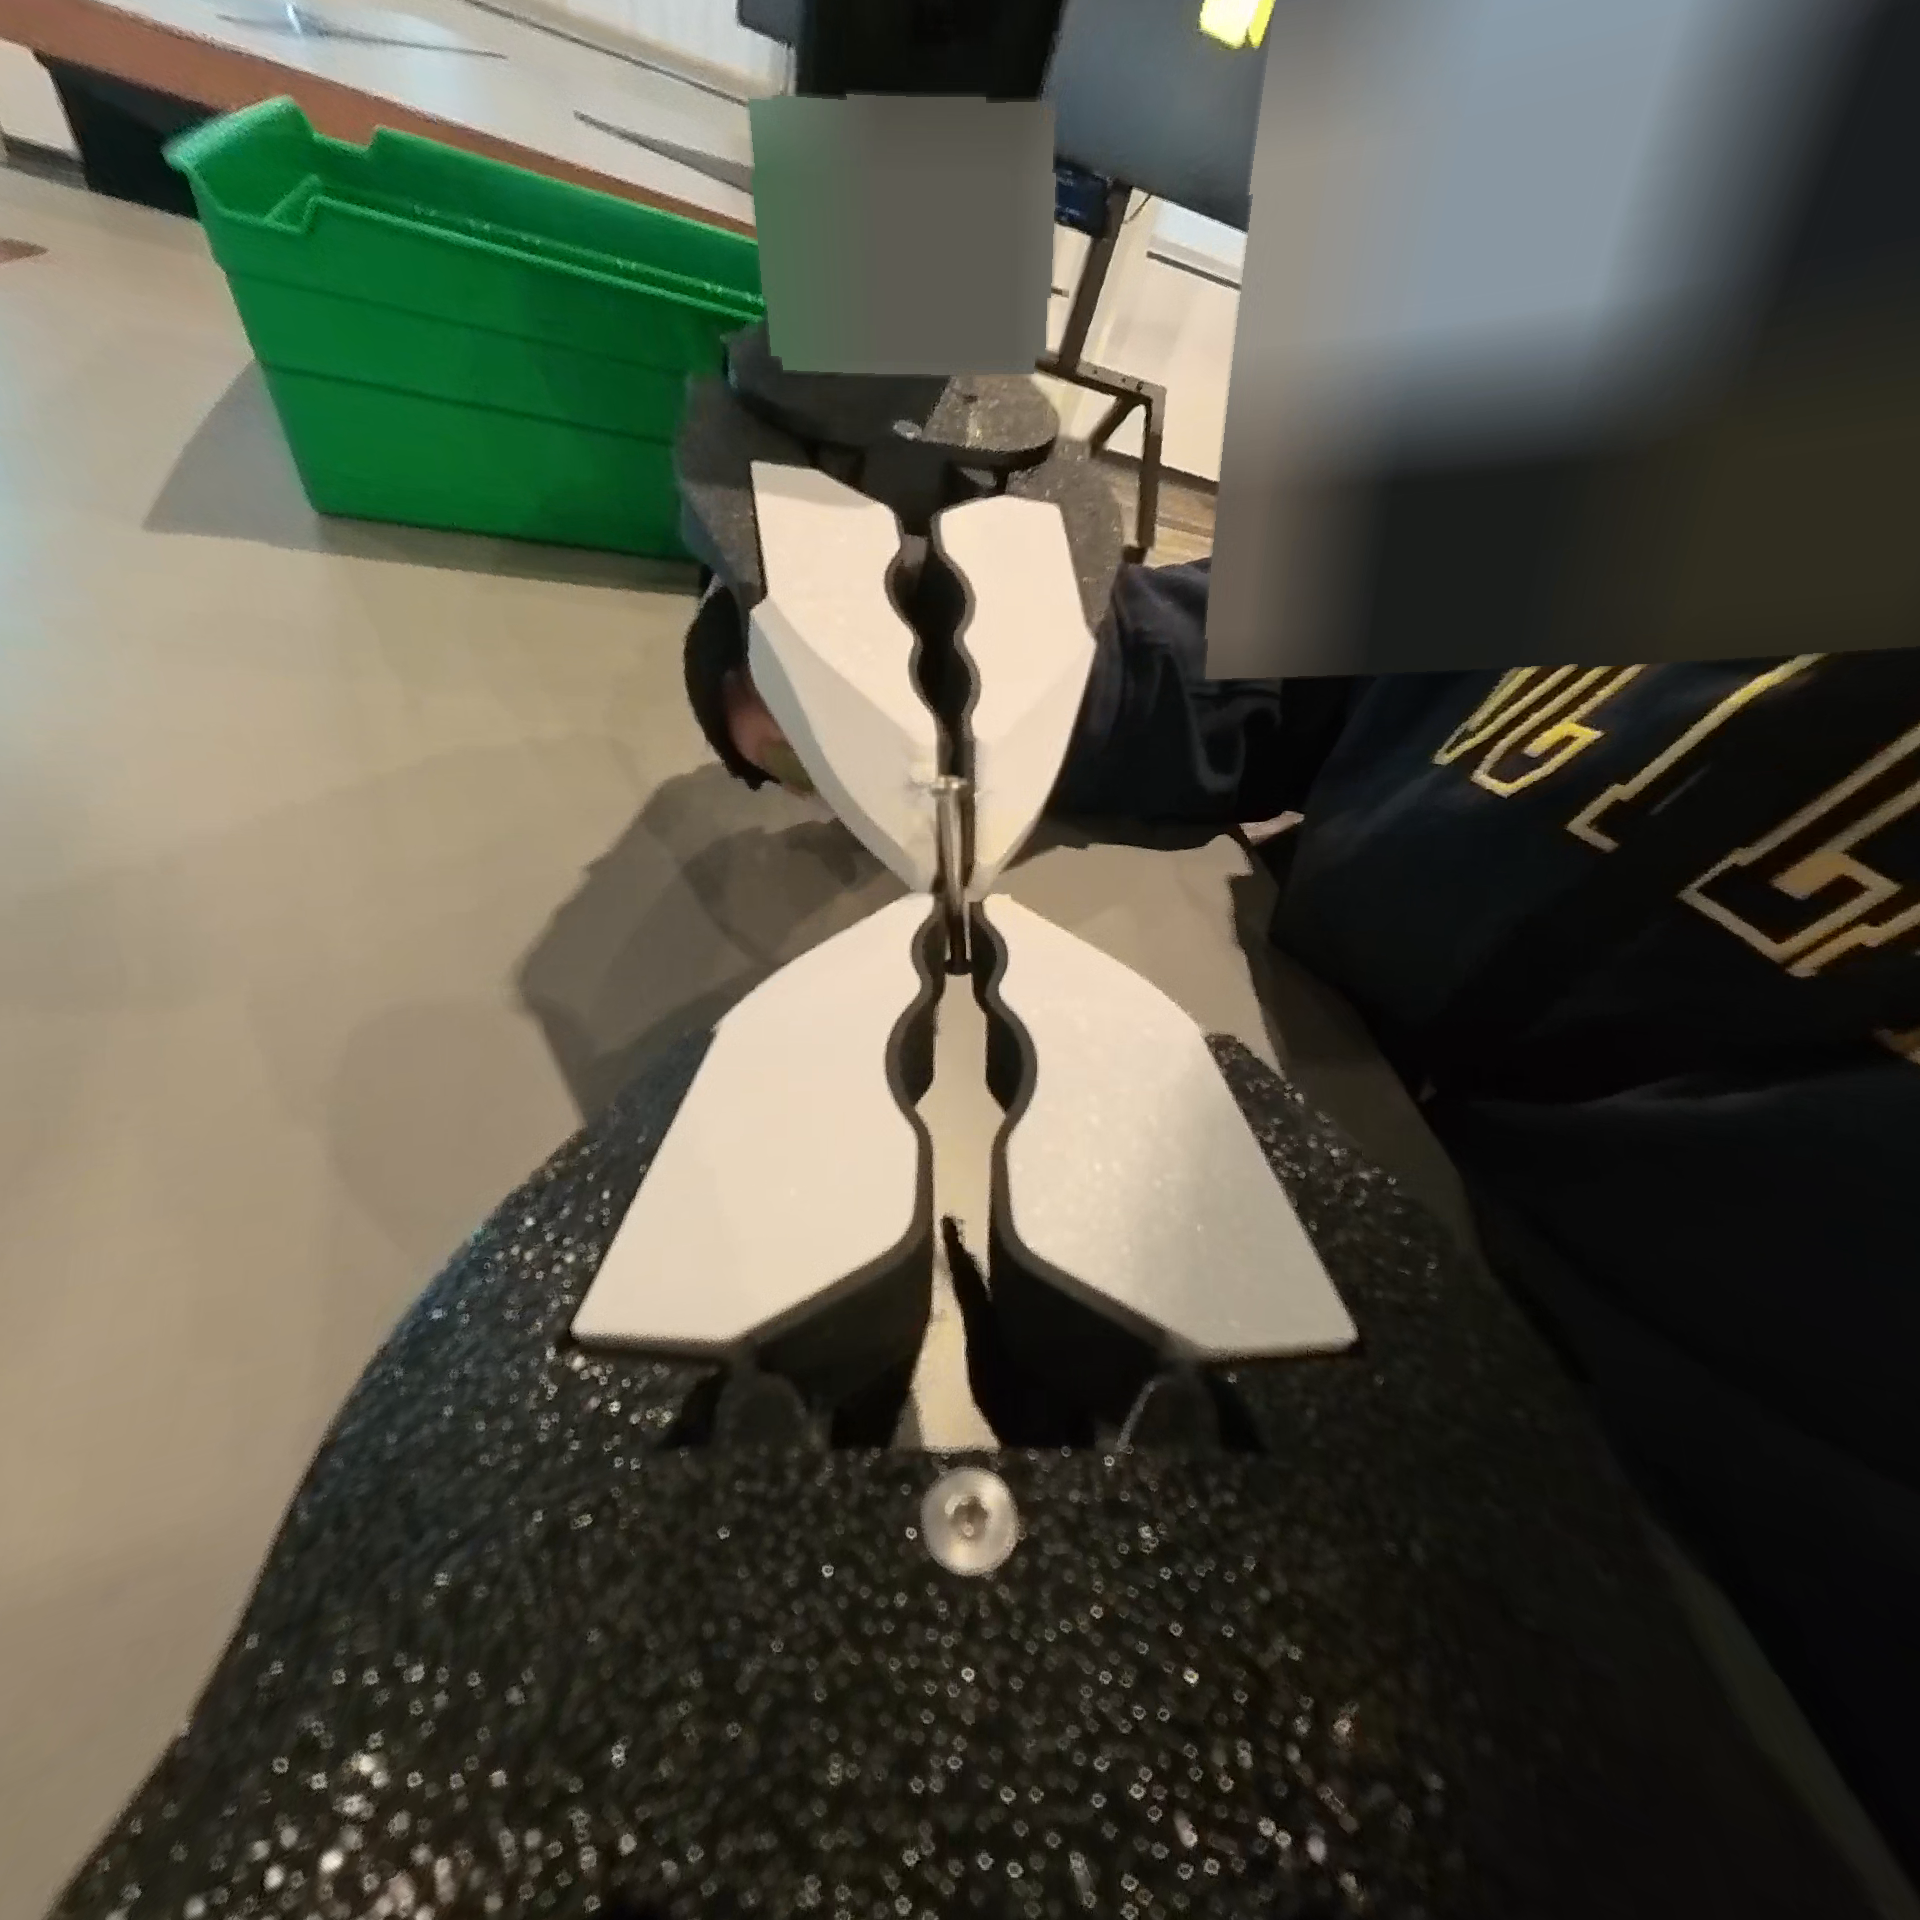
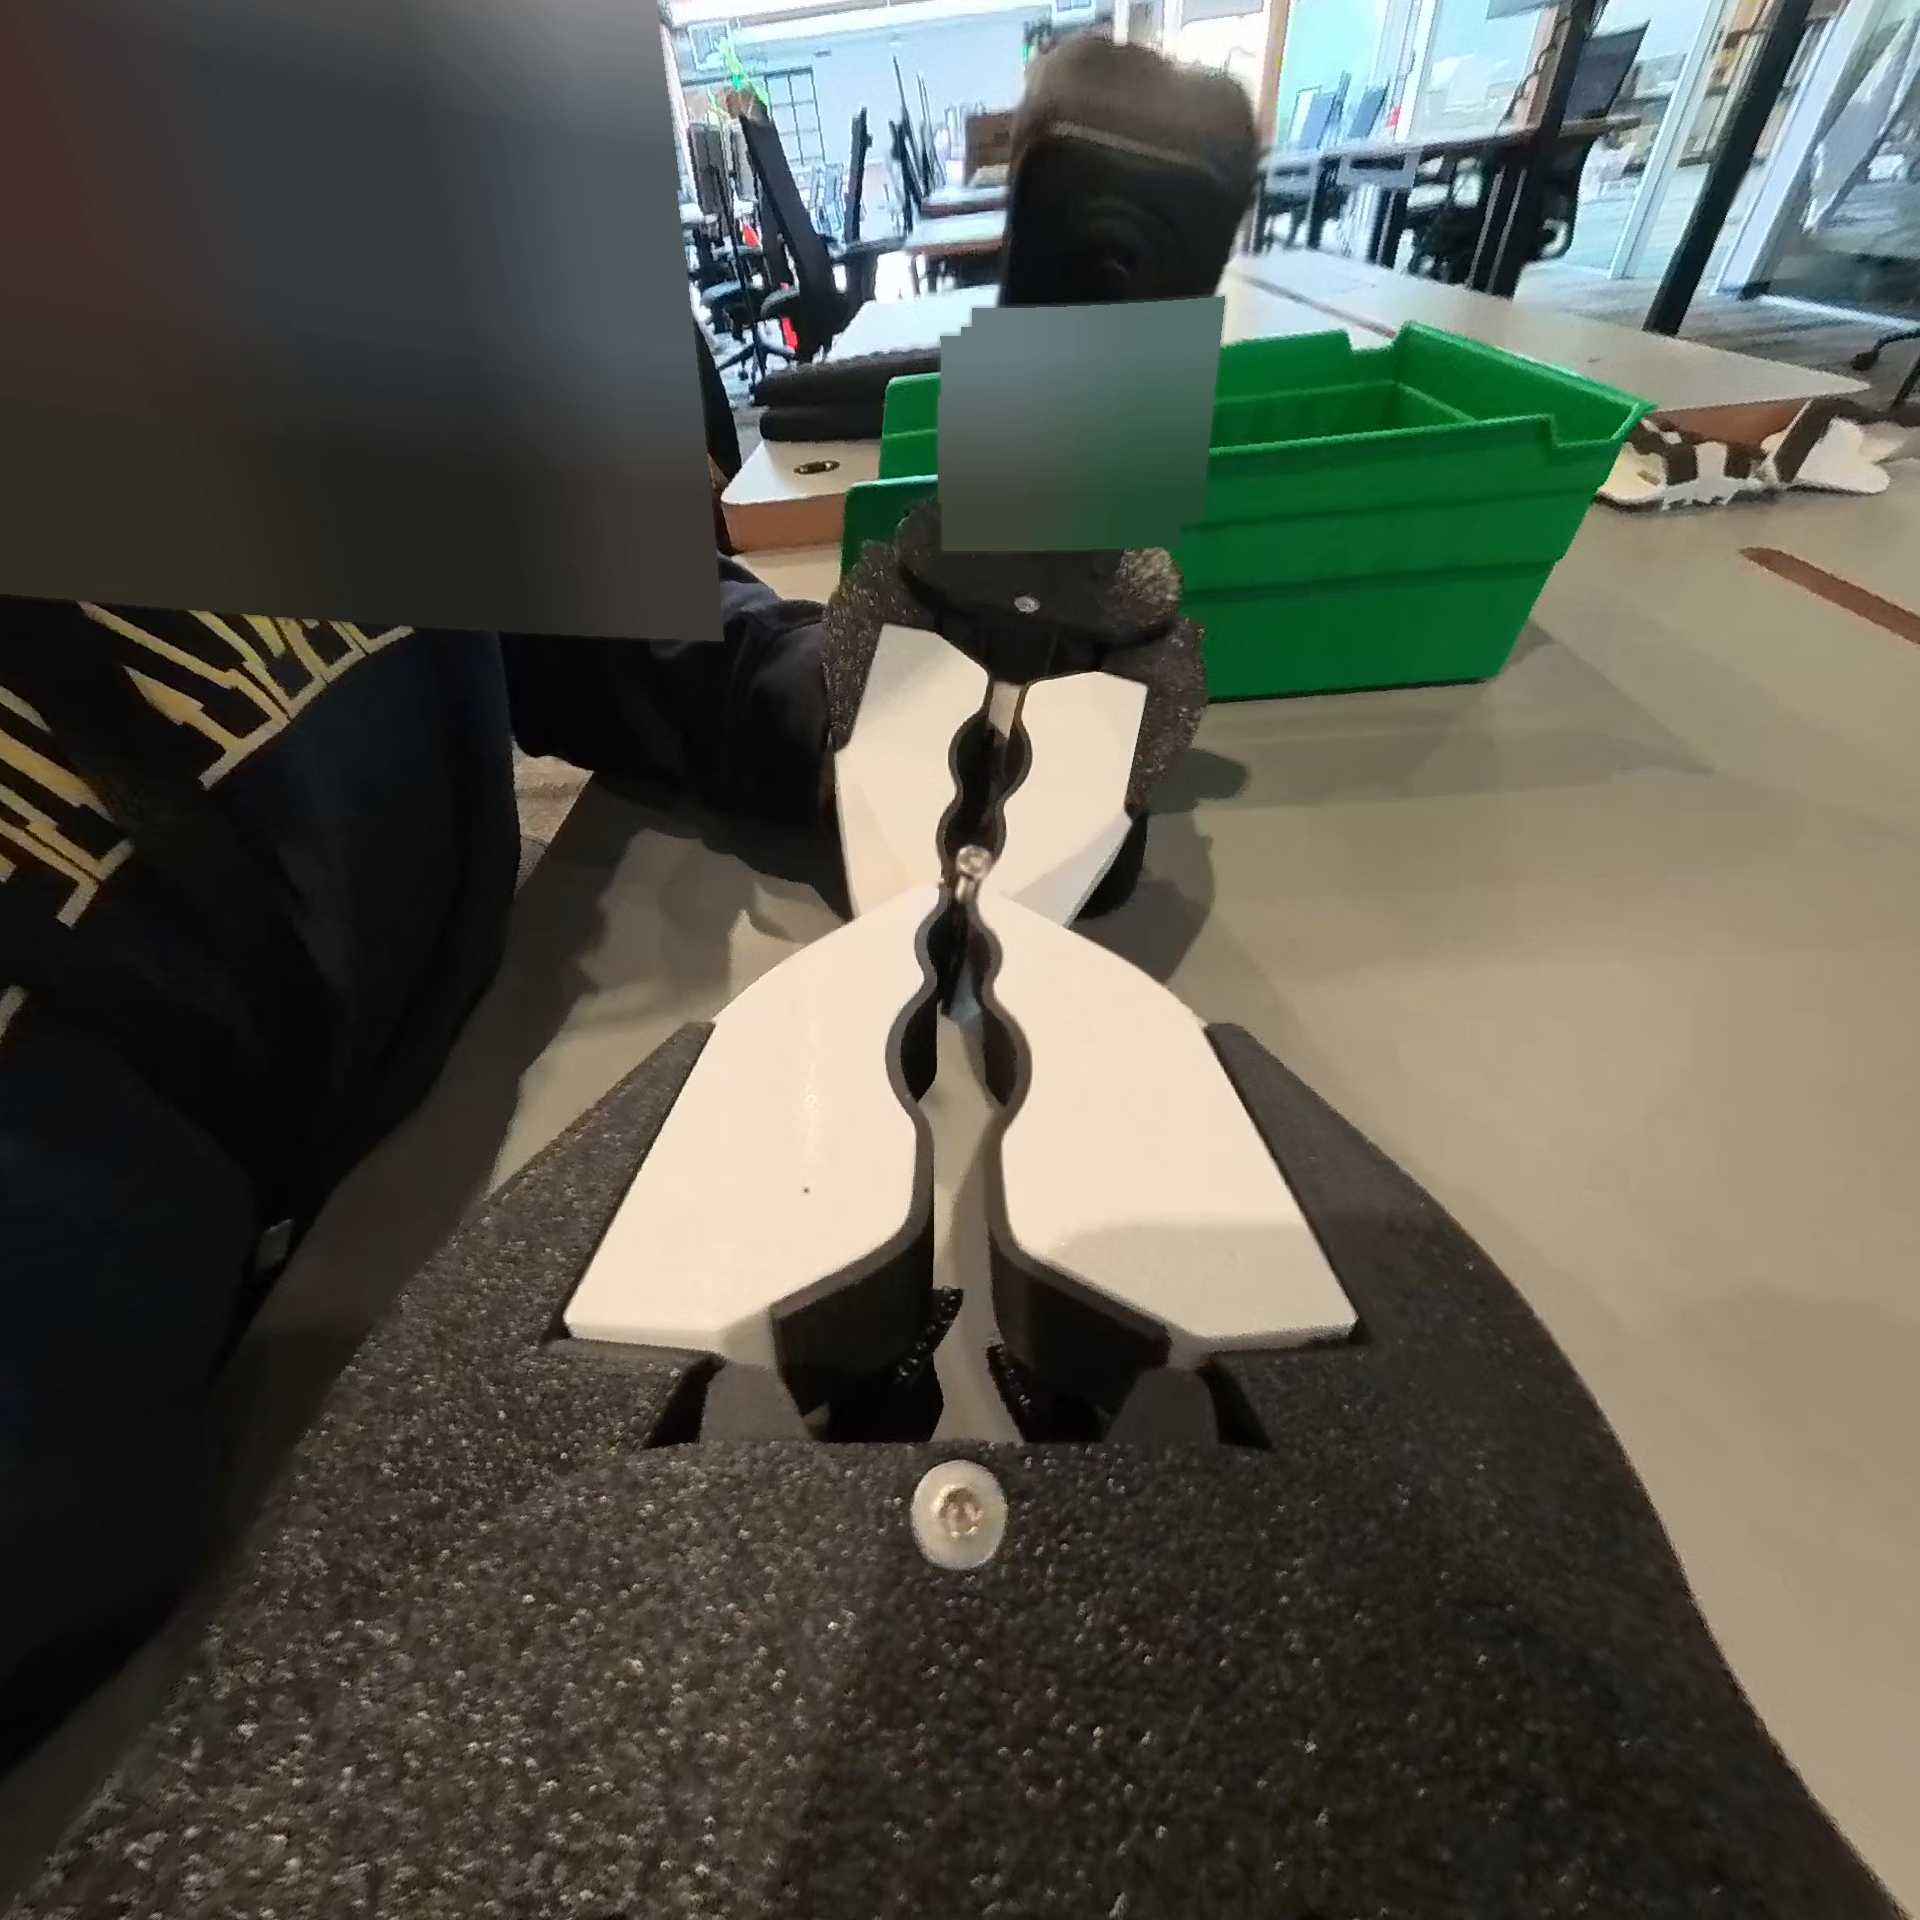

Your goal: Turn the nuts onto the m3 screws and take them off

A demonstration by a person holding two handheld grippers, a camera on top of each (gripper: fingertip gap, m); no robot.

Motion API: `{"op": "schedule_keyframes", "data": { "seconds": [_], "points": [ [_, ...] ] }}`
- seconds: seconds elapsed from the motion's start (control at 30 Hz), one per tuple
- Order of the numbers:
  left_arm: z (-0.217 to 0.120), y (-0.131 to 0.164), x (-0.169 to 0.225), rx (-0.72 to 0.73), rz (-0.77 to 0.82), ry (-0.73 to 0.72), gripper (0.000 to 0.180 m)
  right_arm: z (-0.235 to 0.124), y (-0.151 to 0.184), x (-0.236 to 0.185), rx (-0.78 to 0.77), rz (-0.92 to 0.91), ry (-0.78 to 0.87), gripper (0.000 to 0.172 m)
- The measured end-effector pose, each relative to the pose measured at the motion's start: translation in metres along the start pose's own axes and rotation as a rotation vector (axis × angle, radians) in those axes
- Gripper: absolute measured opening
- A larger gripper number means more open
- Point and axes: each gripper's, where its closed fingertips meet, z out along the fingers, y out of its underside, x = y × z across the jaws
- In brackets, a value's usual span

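Two tongs (image 1: pixel 951 904) (image 2: pixel 961 914) tip-to-tip on screw (image 1: pixel 948 831)

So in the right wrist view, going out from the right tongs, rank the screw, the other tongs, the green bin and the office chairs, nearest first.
1. Screw, right at the fingertips of the right tongs.
2. Left tongs, facing them just beyond, tip to tip.
3. Green bin, on the table behind, to the right.
4. Office chairs, far back, upper left.
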Motion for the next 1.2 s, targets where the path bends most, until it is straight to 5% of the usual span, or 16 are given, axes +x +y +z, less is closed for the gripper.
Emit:
{"op": "schedule_keyframes", "data": {
  "seconds": [0.1, 0.27, 0.9, 1.2],
  "points": [
    [-0.001, -0.004, 0.001, 0.030, 0.016, -0.001, 0.003, -0.004, -0.009, 0.004, 0.076, 0.019, 0.016, 0.025],
    [0.000, -0.010, 0.006, 0.063, 0.039, 0.010, 0.002, -0.001, -0.029, -0.004, 0.229, 0.057, -0.028, 0.030],
    [-0.011, -0.020, -0.002, 0.129, 0.028, -0.028, 0.002, -0.006, -0.029, -0.006, 0.221, 0.038, -0.044, 0.014],
    [-0.008, -0.017, 0.000, 0.111, 0.029, -0.020, 0.002, 0.006, -0.026, -0.006, 0.187, -0.014, 0.006, 0.022]
  ]
}}
